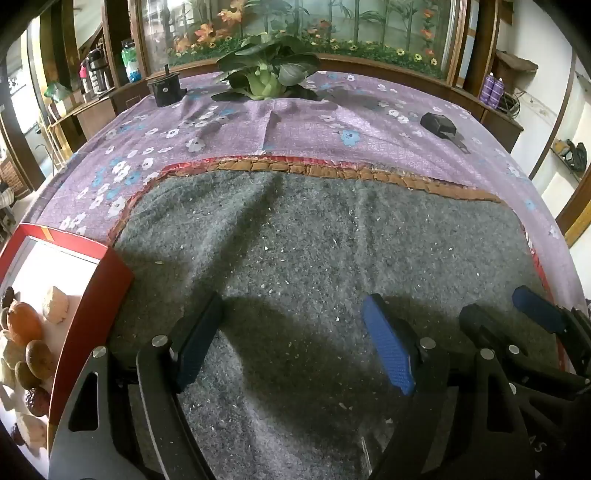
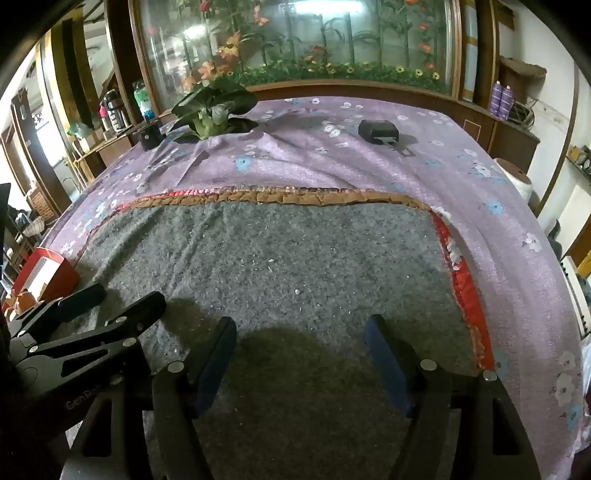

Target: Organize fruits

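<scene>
A red box (image 1: pixel 92 310) with a white inside stands at the left edge of the grey mat (image 1: pixel 314 240). It holds several fruits: an orange one (image 1: pixel 24 323), brown ones (image 1: pixel 38 358), a pale lump (image 1: pixel 55 304) and dark red ones (image 1: pixel 37 400). My left gripper (image 1: pixel 295 339) is open and empty over the mat, right of the box. My right gripper (image 2: pixel 301 358) is open and empty over the mat; it also shows in the left wrist view (image 1: pixel 506 310). The box shows small at far left in the right wrist view (image 2: pixel 44 275).
A purple flowered cloth (image 1: pixel 295 114) covers the table. A leafy green vegetable (image 1: pixel 264 74), a black round device (image 1: pixel 164 88) and a black buckle-like object (image 1: pixel 439 125) lie at the far side. A glass cabinet with fake flowers (image 1: pixel 295 29) stands behind.
</scene>
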### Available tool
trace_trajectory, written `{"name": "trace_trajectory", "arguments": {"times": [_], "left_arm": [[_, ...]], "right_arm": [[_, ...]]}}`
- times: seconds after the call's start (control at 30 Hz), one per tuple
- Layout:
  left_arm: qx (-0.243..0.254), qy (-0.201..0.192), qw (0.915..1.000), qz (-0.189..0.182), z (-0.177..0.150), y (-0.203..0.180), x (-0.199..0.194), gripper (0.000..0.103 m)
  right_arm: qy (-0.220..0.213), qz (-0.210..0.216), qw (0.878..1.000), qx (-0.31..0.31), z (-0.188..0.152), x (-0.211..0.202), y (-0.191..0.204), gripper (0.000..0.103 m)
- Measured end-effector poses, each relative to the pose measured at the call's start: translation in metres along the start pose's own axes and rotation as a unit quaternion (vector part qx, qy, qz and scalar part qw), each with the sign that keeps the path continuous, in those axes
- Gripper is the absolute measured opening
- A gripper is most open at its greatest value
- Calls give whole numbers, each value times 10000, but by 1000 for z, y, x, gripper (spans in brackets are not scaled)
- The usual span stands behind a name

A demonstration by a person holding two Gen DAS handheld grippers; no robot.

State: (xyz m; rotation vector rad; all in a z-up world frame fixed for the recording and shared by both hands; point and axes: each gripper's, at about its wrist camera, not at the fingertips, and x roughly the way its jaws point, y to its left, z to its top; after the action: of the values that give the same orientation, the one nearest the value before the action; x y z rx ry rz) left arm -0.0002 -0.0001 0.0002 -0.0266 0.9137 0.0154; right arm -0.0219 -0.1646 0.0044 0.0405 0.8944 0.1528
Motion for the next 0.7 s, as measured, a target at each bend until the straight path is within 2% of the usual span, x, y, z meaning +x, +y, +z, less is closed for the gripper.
{"name": "trace_trajectory", "arguments": {"times": [0.2,0.33,0.43,0.53,0.7], "left_arm": [[5,1,10000,-2,0,1,0,80],[14,1,10000,10,0,1,0,80],[17,3,10000,14,0,1,0,80],[-18,-1,10000,-1,0,3,0,80],[-23,-5,10000,-9,0,5,-1,80]], "right_arm": [[-17,-70,10000,20,1,-1,0,72],[-37,-571,9981,237,1,-3,-4,72],[-49,-322,9988,376,1,-4,-11,80],[76,-563,9984,79,2,3,-2,82],[93,-554,9984,100,1,3,-4,83]]}}
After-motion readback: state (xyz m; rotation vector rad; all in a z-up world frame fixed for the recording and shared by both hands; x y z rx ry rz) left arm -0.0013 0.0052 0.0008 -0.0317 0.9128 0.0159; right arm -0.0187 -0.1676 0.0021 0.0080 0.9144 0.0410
